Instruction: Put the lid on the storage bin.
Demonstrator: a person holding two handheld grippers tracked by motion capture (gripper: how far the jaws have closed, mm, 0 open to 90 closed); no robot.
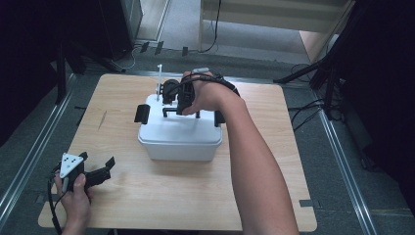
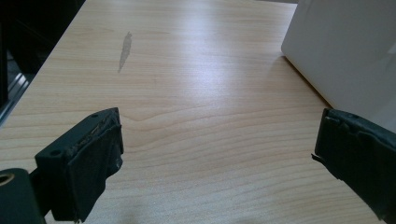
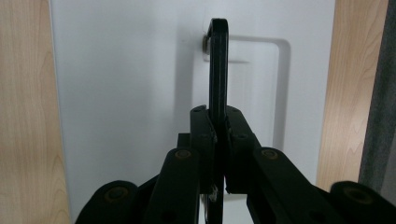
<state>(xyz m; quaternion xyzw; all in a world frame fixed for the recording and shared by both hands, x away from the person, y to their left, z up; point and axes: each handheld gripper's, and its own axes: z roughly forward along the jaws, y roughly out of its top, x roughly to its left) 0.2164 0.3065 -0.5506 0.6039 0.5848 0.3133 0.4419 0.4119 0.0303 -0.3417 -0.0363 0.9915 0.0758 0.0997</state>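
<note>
A white box with a lid stands in the middle of the wooden table. A black handle stands upright on the lid. My right gripper points down over the lid and is shut on this handle, which runs between its pads. In the high view the right gripper sits under the person's hand at the box's far side. My left gripper rests near the table's front left corner. Its jaws stand wide open over bare wood, with the box's white wall off to the right.
Black latches hang on the box's left and right ends. A thin white rod stands upright just behind the box. A dark streak marks the wood on the left. Metal rails and cables run along the floor around the table.
</note>
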